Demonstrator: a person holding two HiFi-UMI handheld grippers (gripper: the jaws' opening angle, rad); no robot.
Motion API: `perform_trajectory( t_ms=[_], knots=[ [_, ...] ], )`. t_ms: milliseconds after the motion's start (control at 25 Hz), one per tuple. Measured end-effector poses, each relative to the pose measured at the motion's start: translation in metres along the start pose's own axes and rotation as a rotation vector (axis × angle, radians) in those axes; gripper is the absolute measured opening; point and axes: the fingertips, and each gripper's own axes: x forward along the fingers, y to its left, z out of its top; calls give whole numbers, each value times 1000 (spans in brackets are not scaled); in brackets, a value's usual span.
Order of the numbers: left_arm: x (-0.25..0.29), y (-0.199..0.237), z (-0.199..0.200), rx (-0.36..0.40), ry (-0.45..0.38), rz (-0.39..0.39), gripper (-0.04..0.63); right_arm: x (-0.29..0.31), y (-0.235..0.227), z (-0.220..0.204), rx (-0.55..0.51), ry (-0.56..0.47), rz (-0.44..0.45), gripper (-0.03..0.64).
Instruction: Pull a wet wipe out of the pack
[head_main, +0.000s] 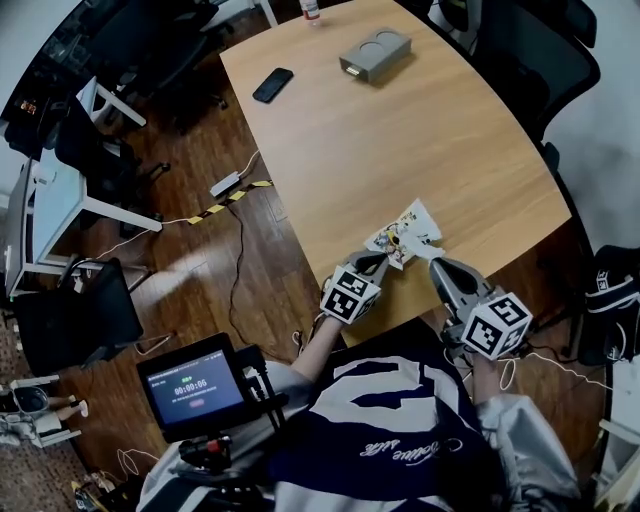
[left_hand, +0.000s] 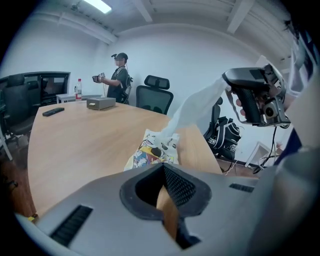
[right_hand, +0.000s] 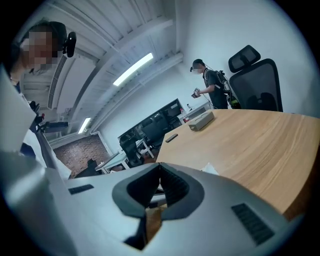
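Note:
The colourful wet wipe pack (head_main: 398, 236) (left_hand: 151, 151) lies flat on the wooden table (head_main: 400, 130) near its front edge. A white wet wipe (left_hand: 192, 107) stretches up out of the pack's opening to my right gripper (left_hand: 231, 80) (head_main: 436, 258), which is shut on its upper end and held above the pack to the right. My left gripper (head_main: 381, 260) (left_hand: 162, 167) sits at the pack's near left corner with its jaws shut; the pack shows just beyond its tips, and whether they touch it is hidden. In the right gripper view the jaws (right_hand: 159, 170) are closed, with a white scrap (right_hand: 210, 169) beside them.
A grey box (head_main: 375, 52), a black phone (head_main: 272, 84) and a bottle (head_main: 311, 10) stand at the table's far end. Black office chairs (head_main: 530, 50) ring the table. A person (left_hand: 119, 75) stands in the background. A small monitor (head_main: 195, 385) hangs by my waist.

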Motion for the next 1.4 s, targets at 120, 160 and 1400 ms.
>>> perform_trajectory(
  t_ms=[120,160,1400],
  knots=[
    [-24,-2,7,-13,-42,-14,3,-4,10,-6,-2,-26,-25,0],
    [-32,-1,7,-28,-60,-16,3,-4,14,-9,-1,-33,-33,0],
    [-238,-103,-63,-129,-243,-155,3,-107,155,-145,36,-137,-241,0]
  ],
)
